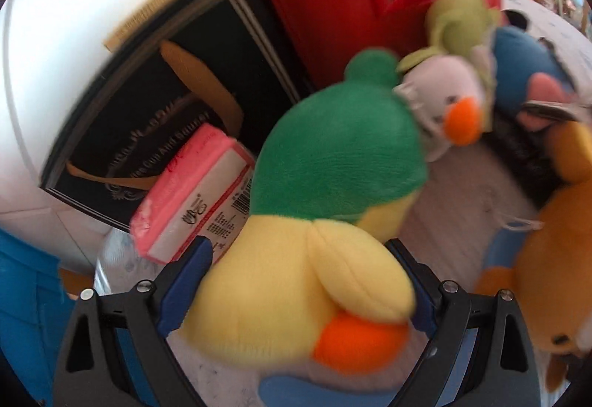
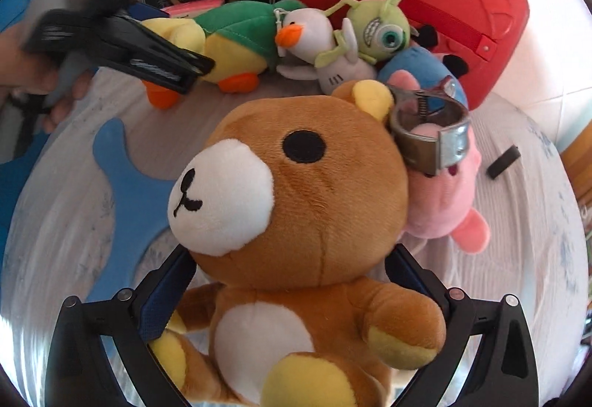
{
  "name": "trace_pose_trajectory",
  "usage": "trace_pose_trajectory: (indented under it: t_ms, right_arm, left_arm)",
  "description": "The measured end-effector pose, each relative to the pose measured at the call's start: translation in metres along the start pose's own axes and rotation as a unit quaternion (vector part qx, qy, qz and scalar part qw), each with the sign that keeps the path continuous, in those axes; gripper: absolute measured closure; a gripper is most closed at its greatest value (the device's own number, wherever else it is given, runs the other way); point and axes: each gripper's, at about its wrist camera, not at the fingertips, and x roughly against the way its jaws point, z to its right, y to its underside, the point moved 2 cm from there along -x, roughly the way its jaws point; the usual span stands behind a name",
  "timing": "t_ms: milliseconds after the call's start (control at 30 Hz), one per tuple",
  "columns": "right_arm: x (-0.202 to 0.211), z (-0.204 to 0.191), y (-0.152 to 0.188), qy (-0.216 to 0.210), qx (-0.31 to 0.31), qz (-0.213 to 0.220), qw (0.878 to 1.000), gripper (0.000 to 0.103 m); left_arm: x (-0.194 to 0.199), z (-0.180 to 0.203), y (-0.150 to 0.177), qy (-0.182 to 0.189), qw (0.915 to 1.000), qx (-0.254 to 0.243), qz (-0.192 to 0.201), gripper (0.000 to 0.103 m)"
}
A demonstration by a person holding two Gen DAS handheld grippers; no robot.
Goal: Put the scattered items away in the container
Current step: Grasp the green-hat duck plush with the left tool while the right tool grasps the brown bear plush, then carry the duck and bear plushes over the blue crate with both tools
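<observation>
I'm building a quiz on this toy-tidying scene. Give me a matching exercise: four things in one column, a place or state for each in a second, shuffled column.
Things:
1. brown bear
2. yellow duck
3. red case
4. metal clip

Places or states:
A. behind the pile of toys
B. between the left gripper's fingers
C. by the bear's ear
D. between the right gripper's fingers

Pairs: 1-D, 2-B, 3-A, 4-C
</observation>
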Motion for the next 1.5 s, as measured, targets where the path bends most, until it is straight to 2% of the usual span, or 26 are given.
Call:
trace_pose_trajectory:
  t_ms: [167, 333, 433, 633, 667, 700, 800, 900, 1233, 1333, 1500]
  right_arm:
    - [-0.008, 0.0, 0.004, -0.006, -0.01, -0.003, 1.0, 0.0]
    - [-0.013, -0.001, 0.0, -0.003, -0.012, 0.001, 1.0, 0.0]
    - [-0.023, -0.006, -0.003, 0.001, -0.003, -0.013, 1.0, 0.0]
    - [-0.027, -0.006, -0.004, 0.007, -0.01, -0.013, 1.0, 0.0]
    - [-0.028, -0.005, -0.003, 0.002, -0.013, -0.021, 1.0, 0.002]
    - [-0.028, -0.005, -0.003, -0.004, -0.016, -0.026, 1.0, 0.011]
    - [-0.022, -0.003, -0.001, -0.015, -0.021, -0.027, 0.999, 0.023]
    - [-0.011, -0.004, 0.004, -0.014, -0.021, -0.023, 0.999, 0.028]
    - [0.044, -0.011, 0.018, -0.03, -0.03, -0.001, 0.999, 0.029]
    - [0.061, -0.01, 0.018, -0.032, -0.03, 0.007, 0.999, 0.029]
    - [0.092, -0.003, 0.026, -0.026, -0.037, 0.025, 0.999, 0.029]
  left_arm:
    - [-0.026, 0.01, -0.008, -0.008, 0.9996, -0.022, -0.014, 0.0]
    - [-0.032, 0.017, -0.011, -0.01, 0.9997, -0.02, -0.013, 0.0]
    - [-0.032, 0.023, -0.009, -0.023, 0.9993, -0.027, -0.013, 0.0]
    - [-0.02, 0.023, -0.003, -0.016, 0.9999, 0.002, -0.007, 0.026]
    - [-0.016, 0.023, 0.0, -0.013, 0.9999, 0.009, -0.005, 0.029]
    - [-0.013, 0.023, 0.002, -0.009, 0.9998, 0.017, -0.003, 0.031]
    - [-0.002, 0.021, 0.01, -0.006, 0.9992, 0.04, 0.001, 0.036]
    - [0.01, 0.021, 0.017, 0.0, 0.9983, 0.058, 0.002, 0.037]
    - [0.08, 0.029, 0.054, 0.005, 0.9934, 0.109, 0.034, 0.038]
    - [0.107, 0.029, 0.043, 0.007, 0.9911, 0.124, 0.049, 0.038]
    - [0.149, 0.017, 0.055, 0.014, 0.9849, 0.157, 0.071, 0.038]
